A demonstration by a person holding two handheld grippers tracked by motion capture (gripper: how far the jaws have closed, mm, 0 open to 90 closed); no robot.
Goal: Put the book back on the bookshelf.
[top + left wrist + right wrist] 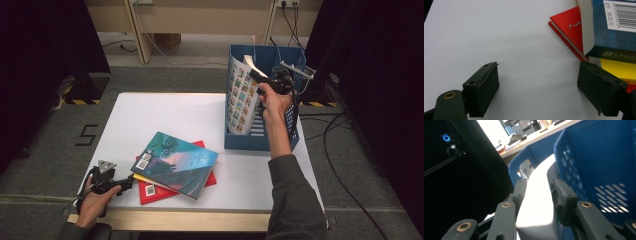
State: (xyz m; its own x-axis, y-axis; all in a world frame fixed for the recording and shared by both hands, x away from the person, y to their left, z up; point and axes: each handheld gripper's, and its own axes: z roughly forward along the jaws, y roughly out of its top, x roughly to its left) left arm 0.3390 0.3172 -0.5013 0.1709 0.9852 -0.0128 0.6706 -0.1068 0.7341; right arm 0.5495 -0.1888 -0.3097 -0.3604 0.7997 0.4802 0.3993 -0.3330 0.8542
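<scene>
Over blue crate [260, 137] at table [165, 112] far right, my right tongs [260, 76] clamp picture book [240, 97], standing half inside. My left tongs [131, 181] gape wide, empty, beside stacked books [175, 167].

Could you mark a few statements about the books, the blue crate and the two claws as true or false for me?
1. The right claw grips a book standing in the blue crate. True.
2. The left claw is shut on the red book. False: its jaws are apart over bare white table.
3. The teal book lies on top of the red one. True.
4. The crate sits at the table's near left corner. False: it stands at the far right.
</scene>
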